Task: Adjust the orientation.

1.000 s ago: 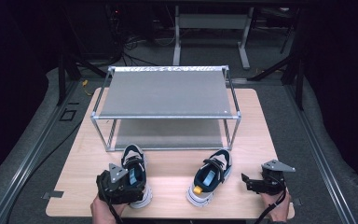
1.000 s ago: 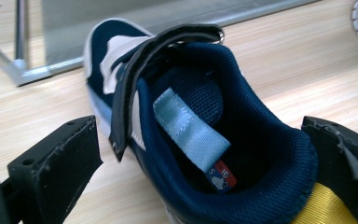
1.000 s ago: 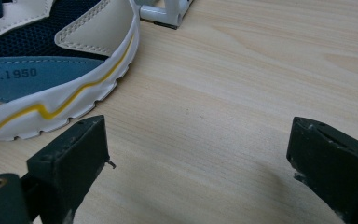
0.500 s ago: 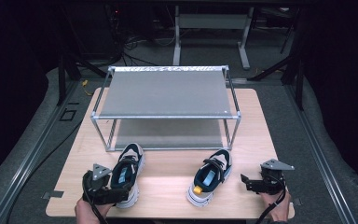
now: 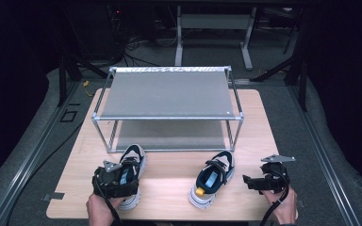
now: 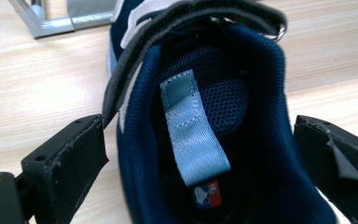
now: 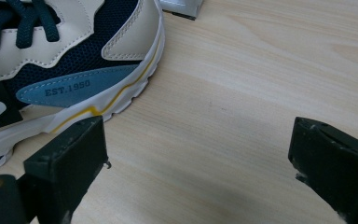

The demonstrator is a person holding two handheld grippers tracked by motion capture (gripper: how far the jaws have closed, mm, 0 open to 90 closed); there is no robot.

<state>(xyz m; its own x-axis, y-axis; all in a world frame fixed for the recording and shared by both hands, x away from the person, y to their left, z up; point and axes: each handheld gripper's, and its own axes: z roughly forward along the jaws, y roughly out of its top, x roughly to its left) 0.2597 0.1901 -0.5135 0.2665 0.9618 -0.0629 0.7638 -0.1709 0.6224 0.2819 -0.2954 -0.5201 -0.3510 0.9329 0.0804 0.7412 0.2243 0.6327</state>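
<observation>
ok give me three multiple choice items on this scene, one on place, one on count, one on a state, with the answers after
1. Where does the left gripper stand?
A. over the heel of the left shoe
B. on the rack's top shelf
C. beside the right shoe's toe

2. How many shoes are on the table?
A. one
B. two
C. three

3. How are the right gripper's jaws?
A. shut on a lace
B. shut on the rack
C. open over bare wood

Answers: 1 A, the left gripper view shows a jaw on either side of the shoe's heel opening. 2 B, the left shoe and the right shoe lie before the rack. 3 C, the right gripper view shows a wide gap with only tabletop between the jaws.
</observation>
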